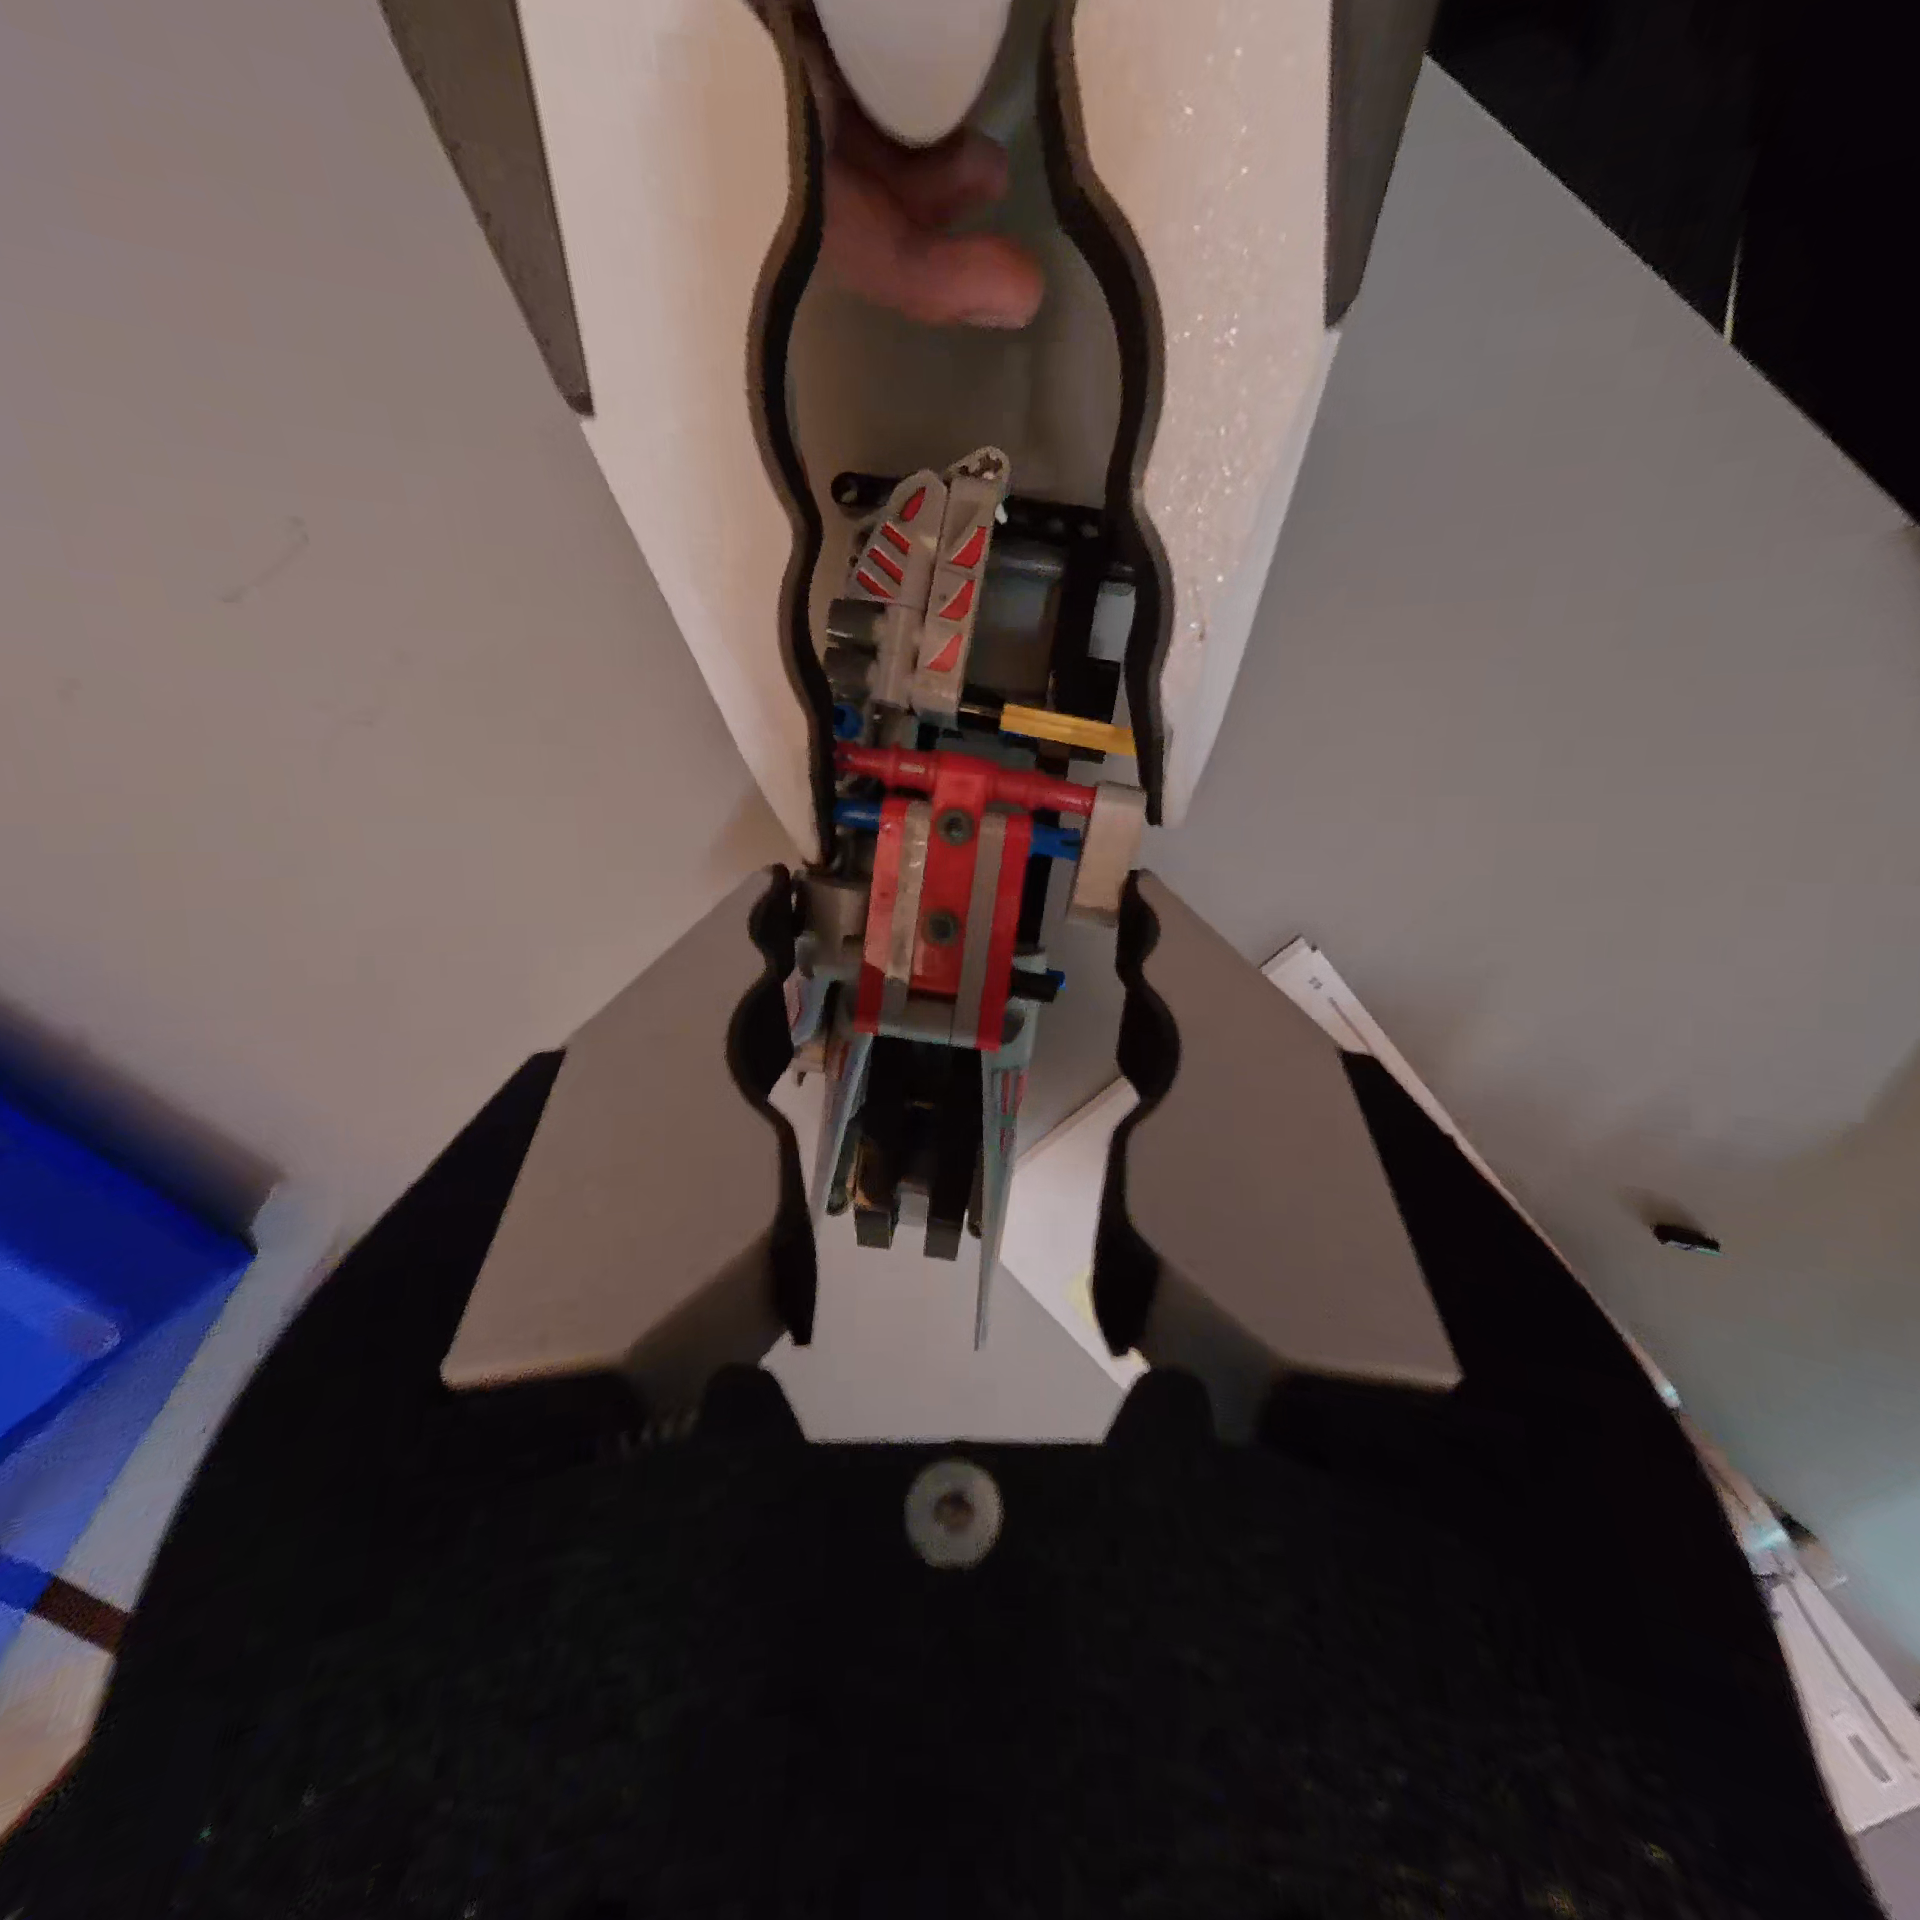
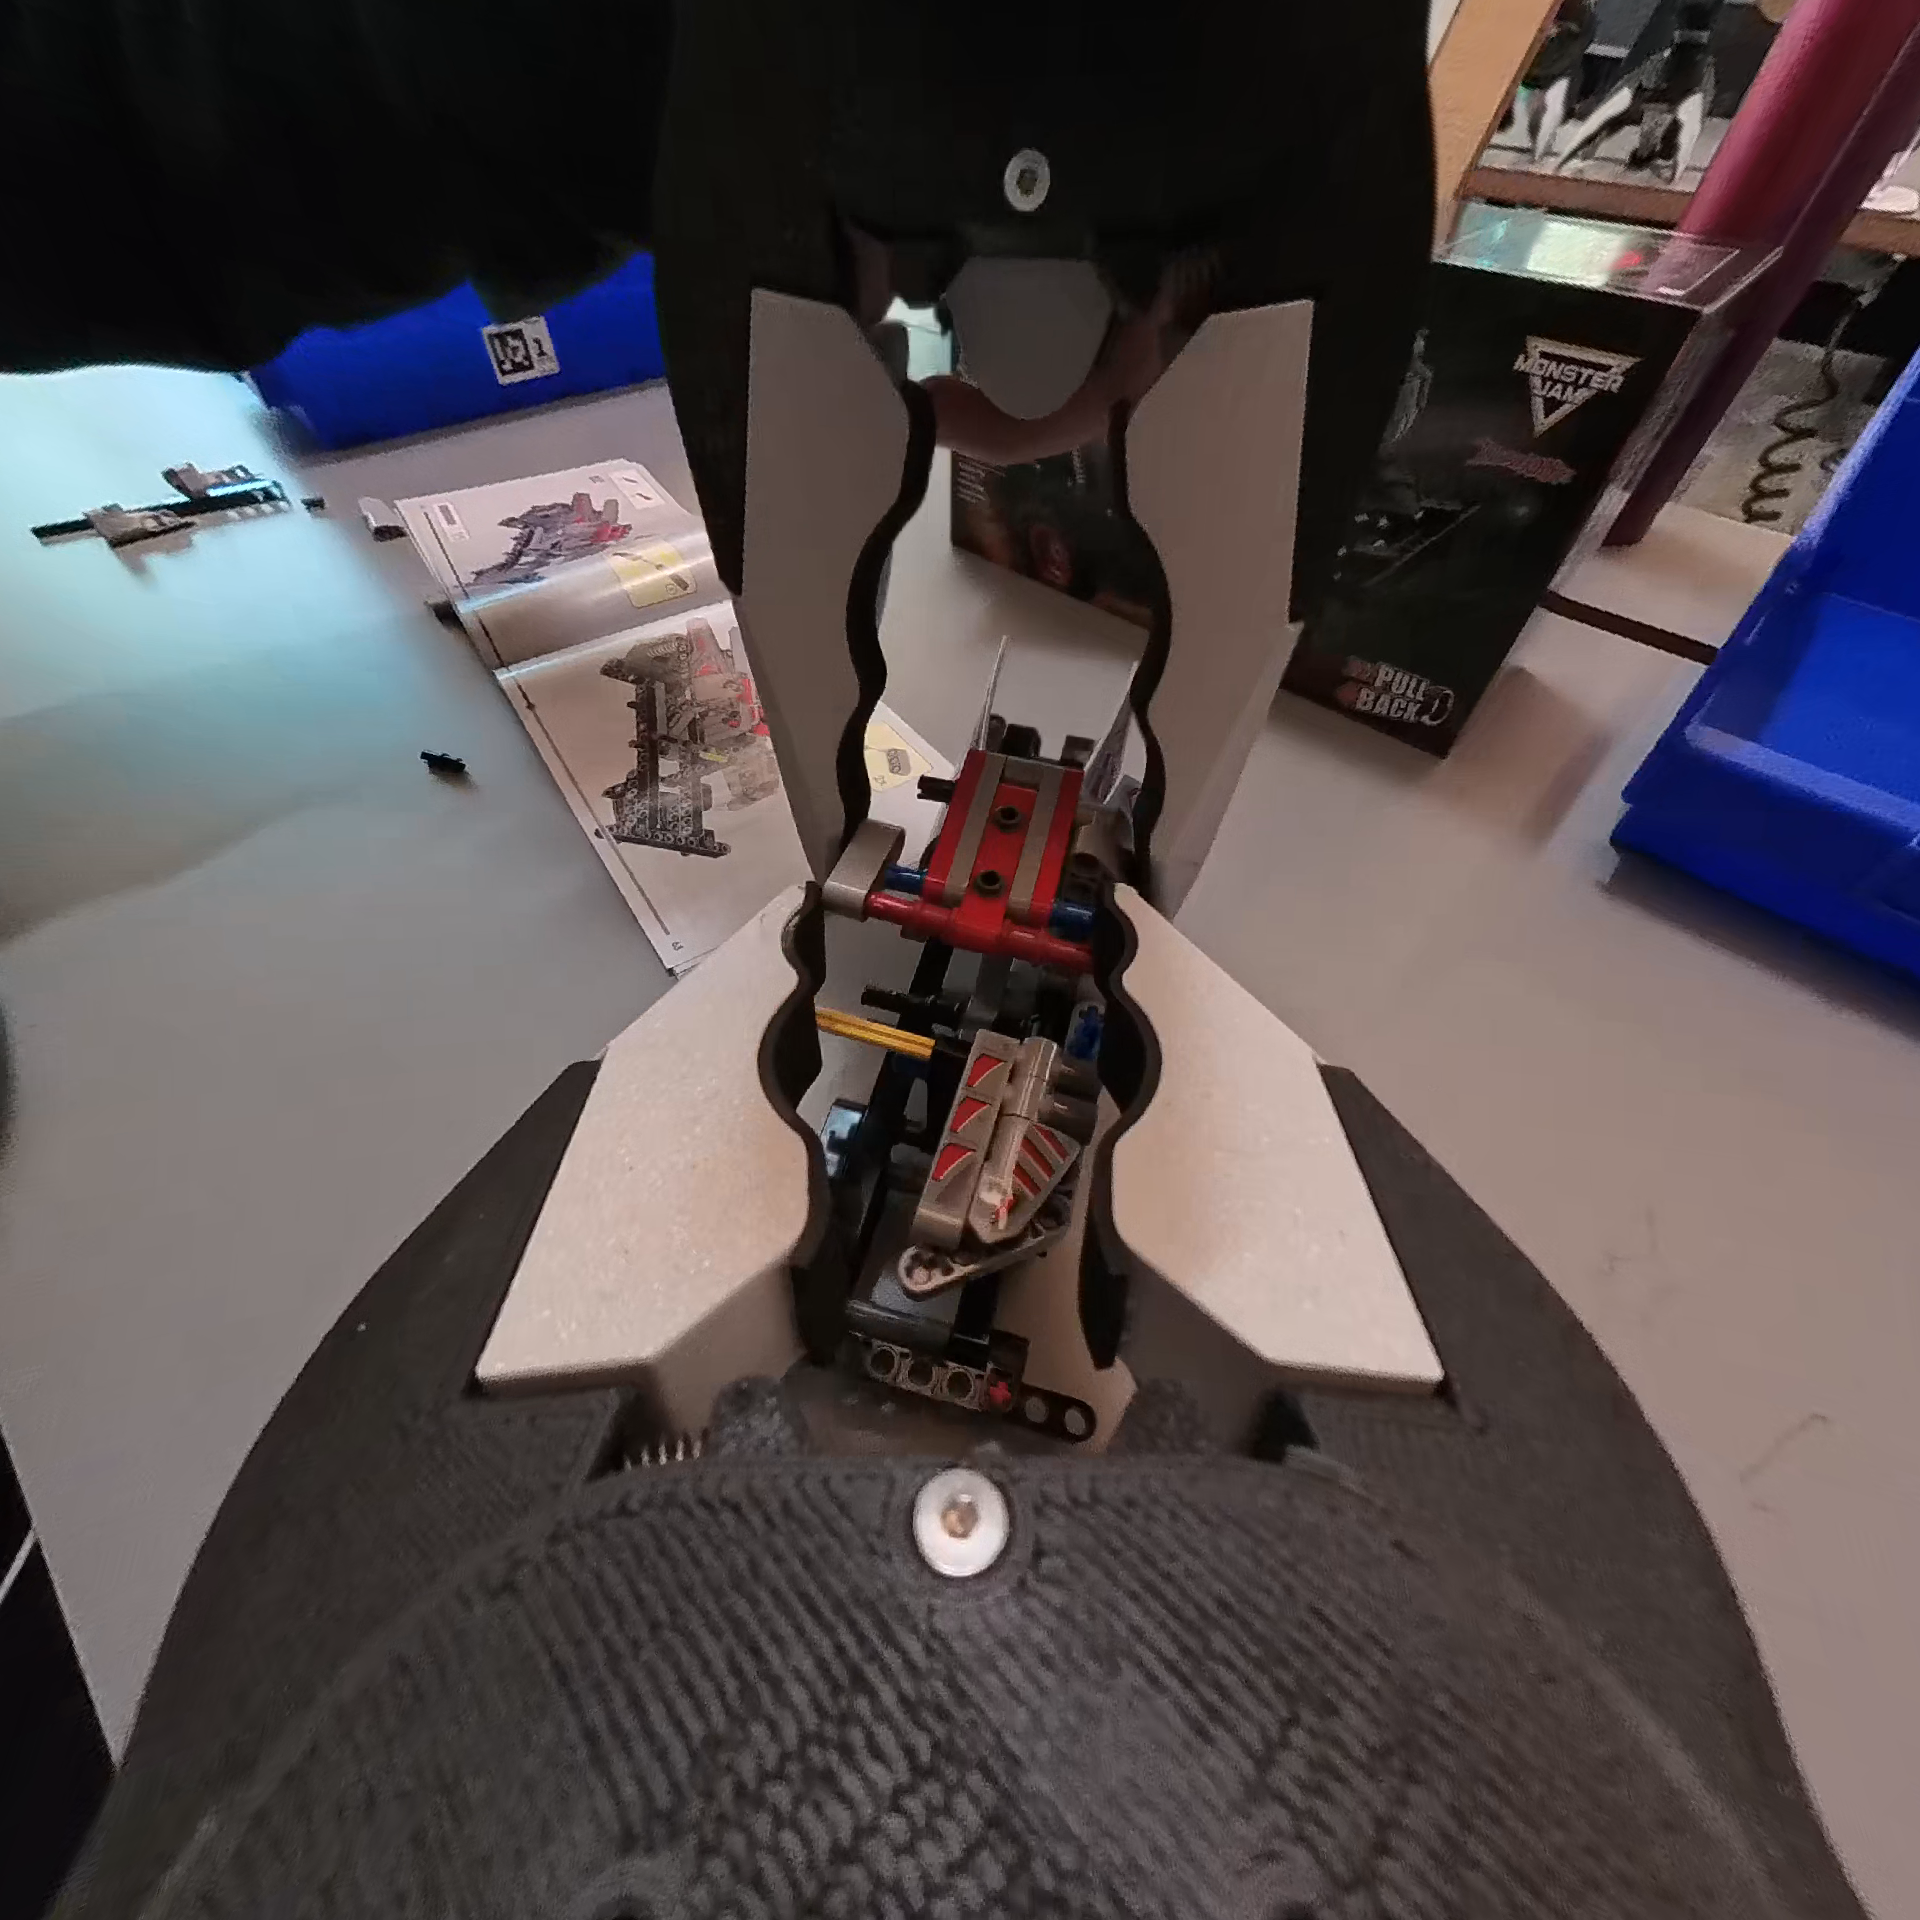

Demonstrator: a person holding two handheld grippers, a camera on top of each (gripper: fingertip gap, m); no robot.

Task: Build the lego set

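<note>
A partly built lego model, with a red and grey body, a black frame, a yellow axle and grey panels with red stripes, is held above the table between both grippers, which face each other tip to tip. My left gripper is shut on the red end with the pale spikes. My right gripper is shut on the black frame end of the model. Each view shows the other gripper's fingers at the top: the right one's and the left one's. A person's fingers show behind each.
An open instruction booklet lies on the grey table. A small black pin and a loose grey-black sub-assembly lie at the left. A dark set box stands behind. Blue bins stand at the right and far left.
</note>
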